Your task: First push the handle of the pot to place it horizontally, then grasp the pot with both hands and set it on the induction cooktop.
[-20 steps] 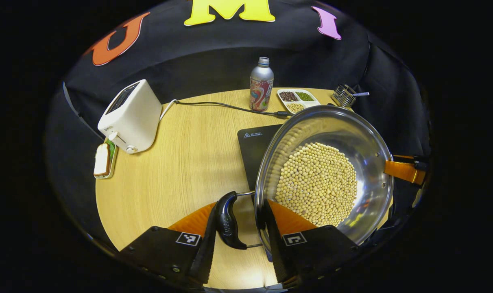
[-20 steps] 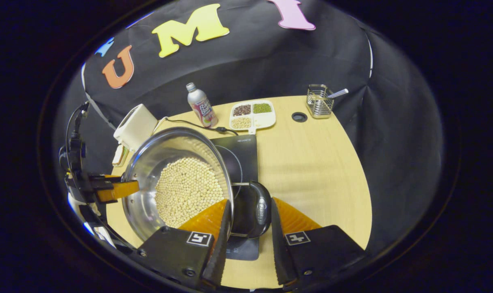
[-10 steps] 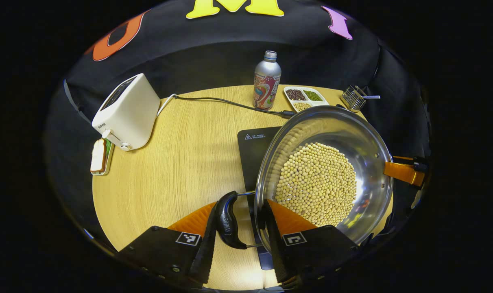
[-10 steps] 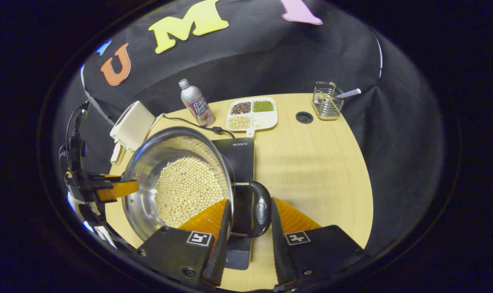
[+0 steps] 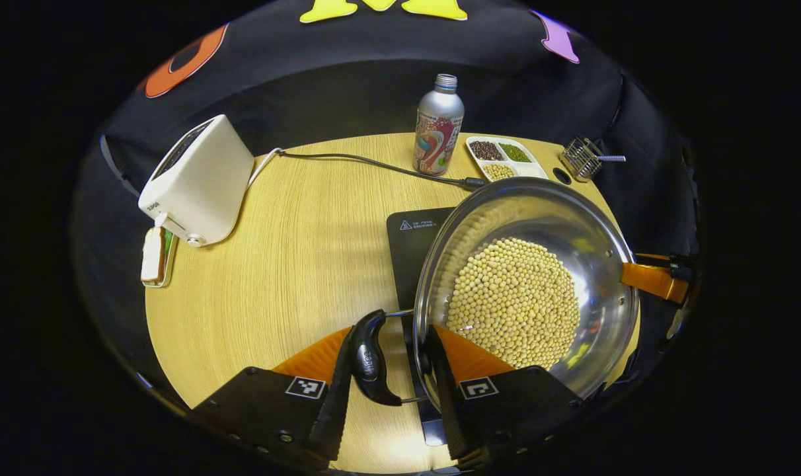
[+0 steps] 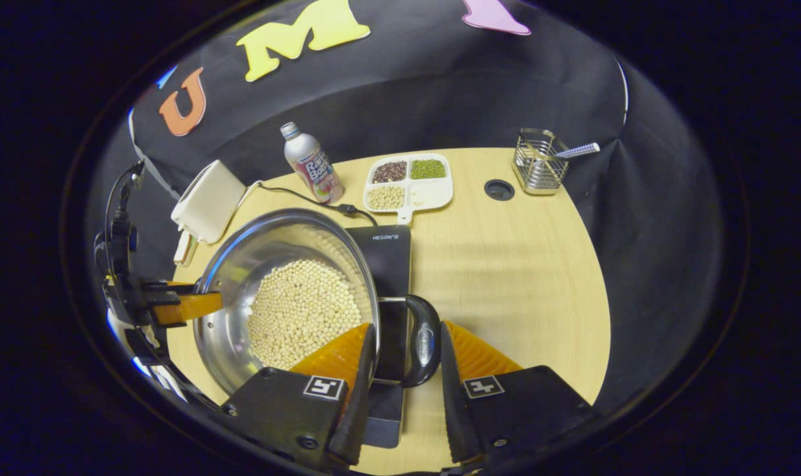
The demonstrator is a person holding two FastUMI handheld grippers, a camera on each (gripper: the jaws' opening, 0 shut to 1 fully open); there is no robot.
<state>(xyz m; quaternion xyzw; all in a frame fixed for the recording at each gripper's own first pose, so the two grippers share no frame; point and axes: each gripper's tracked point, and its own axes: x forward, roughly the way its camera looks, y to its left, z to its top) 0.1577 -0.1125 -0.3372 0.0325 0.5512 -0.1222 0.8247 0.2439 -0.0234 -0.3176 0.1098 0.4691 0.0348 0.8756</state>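
A steel pot (image 5: pixel 526 304) with a layer of pale beans in it hangs level over the black induction cooktop (image 5: pixel 410 244), carried by both grippers. My left gripper (image 5: pixel 388 390) is shut on the pot's black left handle (image 5: pixel 367 357). In the right gripper view, my right gripper (image 6: pixel 404 390) is shut on the other black handle (image 6: pixel 425 344), beside the pot (image 6: pixel 288 297) and above the cooktop (image 6: pixel 390 258). Each gripper also shows across the pot in the other's view, the right gripper (image 5: pixel 655 277) and the left gripper (image 6: pixel 176 307). The pot hides much of the cooktop.
A white toaster (image 5: pixel 195 178) stands at the table's left, a slice of bread on a small tray (image 5: pixel 154 254) beside it. At the back are a metal bottle (image 5: pixel 438 125), a divided dish of beans (image 5: pixel 503 158), a wire holder (image 5: pixel 582 158) and the cooktop's cable (image 5: pixel 374 168).
Both grippers have carried the pot a little lower and closer to the cooktop. More of the cooktop's near edge now shows under the pot. Both grips are unchanged.
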